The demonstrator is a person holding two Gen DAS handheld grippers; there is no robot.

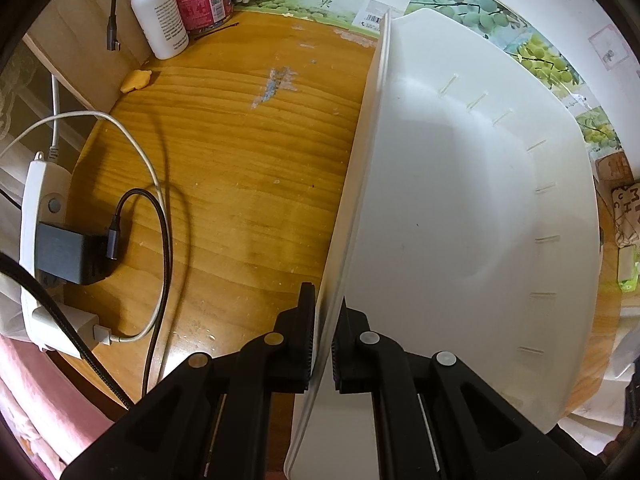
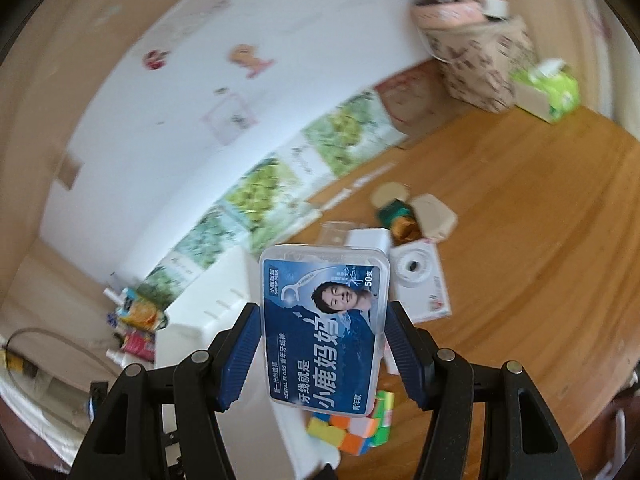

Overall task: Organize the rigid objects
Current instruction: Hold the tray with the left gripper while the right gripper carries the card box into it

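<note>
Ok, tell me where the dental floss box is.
In the right wrist view, the dental floss box is clamped in the right gripper, lifted above the Rubik's cube.

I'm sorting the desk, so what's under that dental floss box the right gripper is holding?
Below the floss box, a colorful puzzle cube shows on the table; the box covers the cube's top part.

The left wrist view looks steeply down along its hand-held gripper (image 1: 320, 340), close to the wooden tabletop (image 1: 240, 168), with a white basket (image 1: 460, 200) filling its right half. The right wrist view sits higher, facing across the tabletop (image 2: 520, 220) toward the wall (image 2: 160, 120). Both share the basket (image 2: 208, 308), the tabletop and the green-printed strip (image 1: 540, 52) along the wall (image 2: 260, 188).
</note>
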